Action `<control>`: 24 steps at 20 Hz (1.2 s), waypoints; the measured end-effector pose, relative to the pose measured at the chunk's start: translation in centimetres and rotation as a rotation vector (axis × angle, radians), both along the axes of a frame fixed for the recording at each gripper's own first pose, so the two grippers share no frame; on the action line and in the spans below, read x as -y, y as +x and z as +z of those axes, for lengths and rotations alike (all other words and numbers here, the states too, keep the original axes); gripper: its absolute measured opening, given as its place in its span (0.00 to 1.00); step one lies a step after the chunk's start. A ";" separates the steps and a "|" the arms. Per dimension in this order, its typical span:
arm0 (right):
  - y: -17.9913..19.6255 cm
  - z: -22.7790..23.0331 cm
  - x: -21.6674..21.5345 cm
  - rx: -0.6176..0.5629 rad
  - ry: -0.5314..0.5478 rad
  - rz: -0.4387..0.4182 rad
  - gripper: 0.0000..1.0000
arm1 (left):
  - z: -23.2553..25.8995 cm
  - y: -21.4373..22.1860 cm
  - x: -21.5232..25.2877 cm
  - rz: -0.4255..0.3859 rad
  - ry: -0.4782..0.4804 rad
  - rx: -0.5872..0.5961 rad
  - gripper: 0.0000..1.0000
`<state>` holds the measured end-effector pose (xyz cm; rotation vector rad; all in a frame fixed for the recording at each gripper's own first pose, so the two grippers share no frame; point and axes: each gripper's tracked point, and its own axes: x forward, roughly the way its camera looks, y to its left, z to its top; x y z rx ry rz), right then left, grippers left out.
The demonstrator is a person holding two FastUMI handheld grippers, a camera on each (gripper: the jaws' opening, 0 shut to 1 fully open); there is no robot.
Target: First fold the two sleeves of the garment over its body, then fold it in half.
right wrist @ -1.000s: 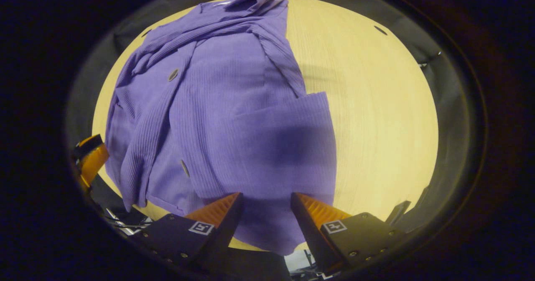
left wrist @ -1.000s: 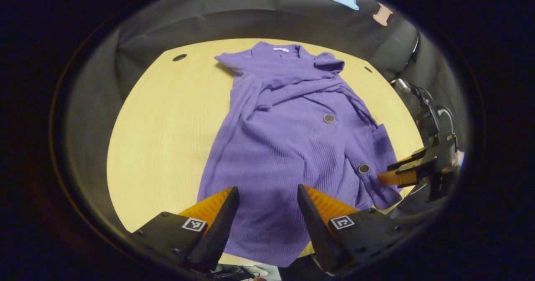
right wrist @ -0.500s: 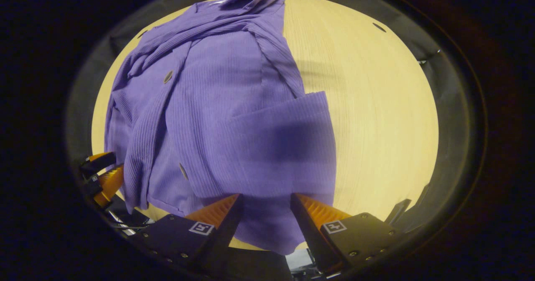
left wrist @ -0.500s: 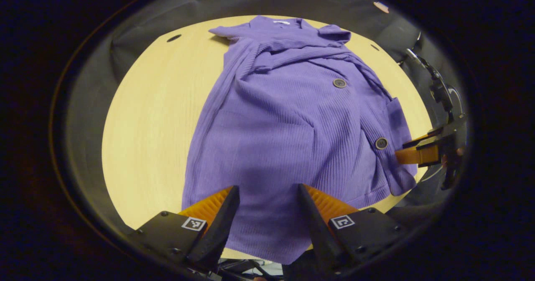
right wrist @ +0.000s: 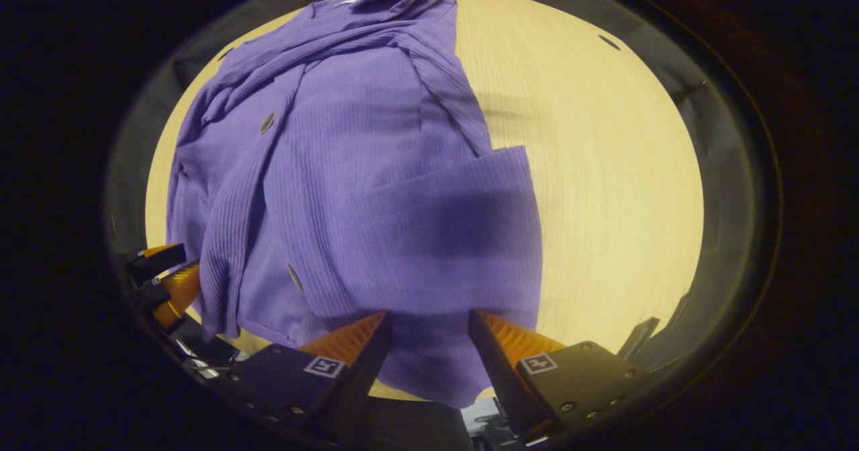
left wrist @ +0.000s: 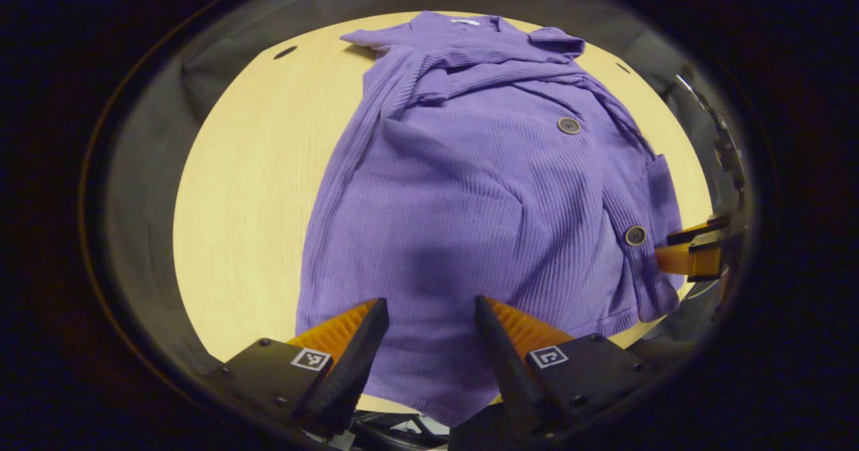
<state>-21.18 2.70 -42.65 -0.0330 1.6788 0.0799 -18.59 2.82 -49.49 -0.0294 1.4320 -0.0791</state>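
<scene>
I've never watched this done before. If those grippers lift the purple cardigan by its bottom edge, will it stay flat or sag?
Probably sag: the cardigan is a soft ribbed knit, already creased and bunched where its sleeves cross. It likely drapes between the left gripper and the right gripper. On the smooth table it may slide when pushed.

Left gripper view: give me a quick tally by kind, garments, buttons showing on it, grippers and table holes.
Purple cardigan: 1
Buttons on its front: 2
Grippers: 2, the left gripper at the hem and the right gripper at the cardigan's side edge
Holes in the wooden table: 2
Total: 7
</scene>
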 end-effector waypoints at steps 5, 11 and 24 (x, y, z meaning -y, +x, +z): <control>0.1 0.0 -0.3 0.002 0.012 0.004 0.48 | 0.1 2.0 0.6 0.033 -0.017 0.097 0.31; 1.0 -0.1 -0.7 0.077 0.025 -0.024 0.04 | 0.0 2.4 0.7 0.056 -0.013 0.099 0.07; 3.8 2.0 -2.8 0.161 0.192 -0.138 0.01 | 3.4 5.1 0.2 0.167 0.001 0.203 0.07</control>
